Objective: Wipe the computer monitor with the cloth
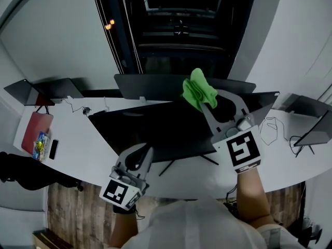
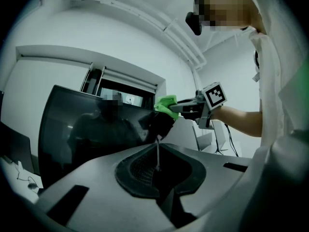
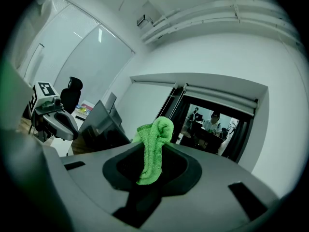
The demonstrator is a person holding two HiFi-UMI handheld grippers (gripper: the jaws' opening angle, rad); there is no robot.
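**A:** Clamping the green cloth point(image 1: 198, 90) tight in the right hand-held gripper point(image 1: 206, 104), hovering at the monitor point(image 1: 150, 126)'s top edge. Holding the left hand-held gripper point(image 1: 147, 152) closed, empty, by the bottom edge.

**B:** Pressing lightly, sweeping flat. Watching that second monitor point(image 1: 155, 82) close behind and cable point(image 1: 270, 128) loops on the surface point(image 1: 72, 134).

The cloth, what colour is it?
Bright green. The cloth shows best in the right gripper view.
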